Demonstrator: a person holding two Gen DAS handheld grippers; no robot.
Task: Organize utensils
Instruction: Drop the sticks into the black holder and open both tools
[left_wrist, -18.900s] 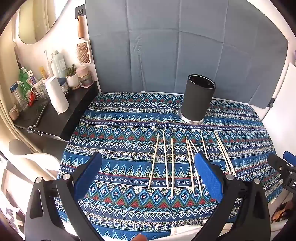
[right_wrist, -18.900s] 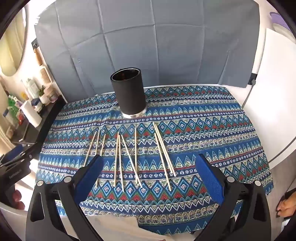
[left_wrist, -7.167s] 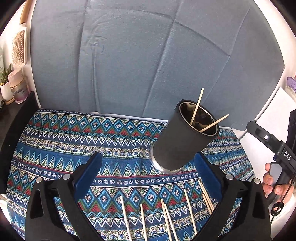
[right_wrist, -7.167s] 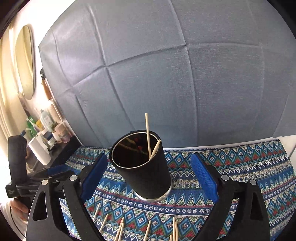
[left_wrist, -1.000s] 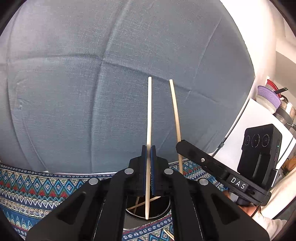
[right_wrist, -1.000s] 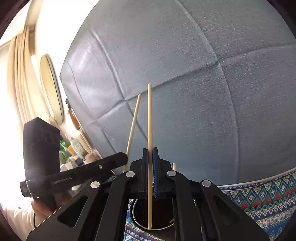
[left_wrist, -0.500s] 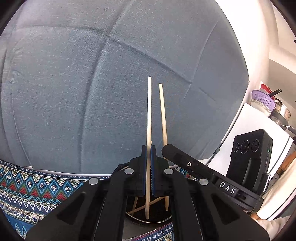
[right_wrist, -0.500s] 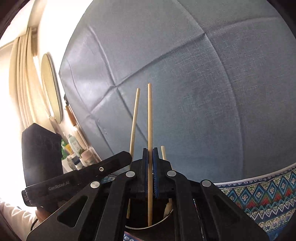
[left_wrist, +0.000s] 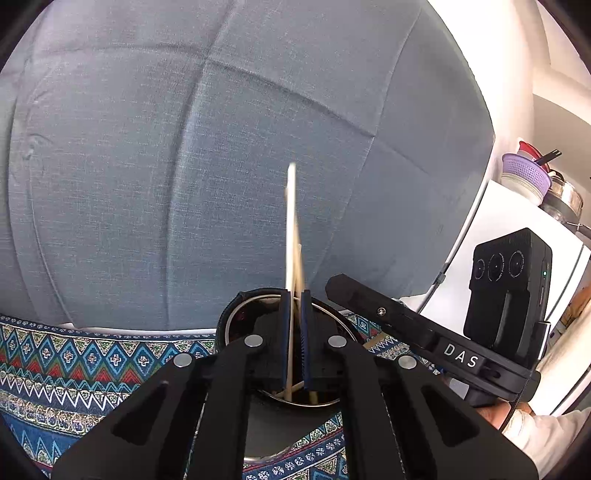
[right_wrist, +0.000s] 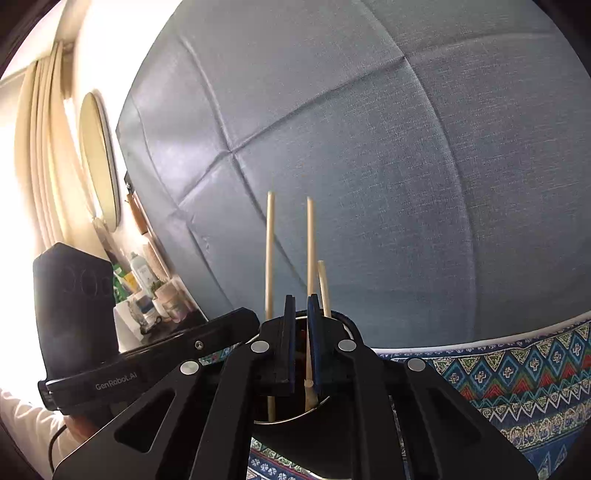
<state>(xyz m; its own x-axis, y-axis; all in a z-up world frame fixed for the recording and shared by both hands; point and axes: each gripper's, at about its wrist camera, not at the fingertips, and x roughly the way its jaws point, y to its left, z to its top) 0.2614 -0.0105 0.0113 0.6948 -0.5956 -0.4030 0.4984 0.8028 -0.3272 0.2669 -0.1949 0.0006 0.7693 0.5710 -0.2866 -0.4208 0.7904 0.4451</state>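
1. Hovering over the mouth of the black holder (left_wrist: 229, 321), the left tool (left_wrist: 294, 295) has its blue pads a narrow slit apart. The left chopstick (left_wrist: 290, 229) stands blurred in that slit against one pad, with a dark gap on its other side and its lower end inside the holder.
2. The right tool (right_wrist: 300, 300) is also barely parted. The right chopstick (right_wrist: 309, 240) rests against one pad, not clamped, its foot inside the holder's rim.
3. In the right wrist view a shorter stick (right_wrist: 323, 284) leans out of the holder at 1 o'clock from the pads.
4. White lettering "DAS" (left_wrist: 460, 356) shows on the right tool's body, at 4 o'clock in the left wrist view.
5. "GenRobot.AI" (right_wrist: 116, 377) is printed on the left tool's body, at 8 o'clock in the right wrist view.
6. The holder stands on the patterned cloth (left_wrist: 74, 362) covering the tabletop, in front of a grey-blue backdrop (left_wrist: 147, 166).
7. Bottles (right_wrist: 140, 273) sit at 9 o'clock, and a lilac colander (left_wrist: 524, 173) at 2 o'clock.
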